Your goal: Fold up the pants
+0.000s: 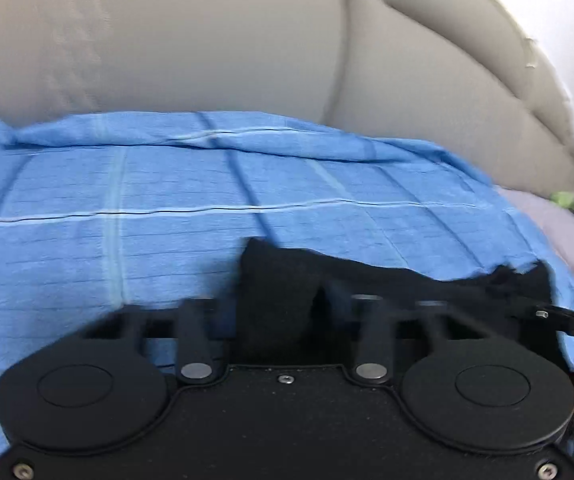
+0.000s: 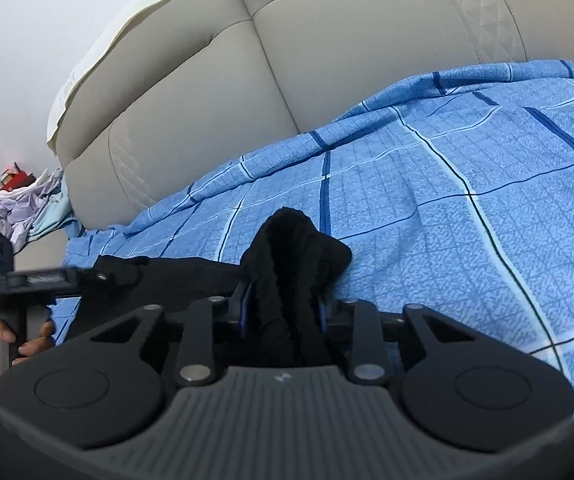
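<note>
Black pants (image 2: 287, 264) lie low in both frames on a blue checked sheet (image 2: 467, 200) spread over a bed, before a grey padded headboard (image 2: 287, 60). Left claw (image 1: 283, 300) and right claw (image 2: 283, 304) are each clamped on a bunched fold of the cloth. The fabric appears soft, light and limp, so it will likely sag between grips; hold is best taken at edge or waistband corners.

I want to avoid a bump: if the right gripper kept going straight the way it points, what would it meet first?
Probably the blue checked sheet just past the black pants clamped in the right gripper; the sofa backrest lies beyond. Depth is unclear.
</note>
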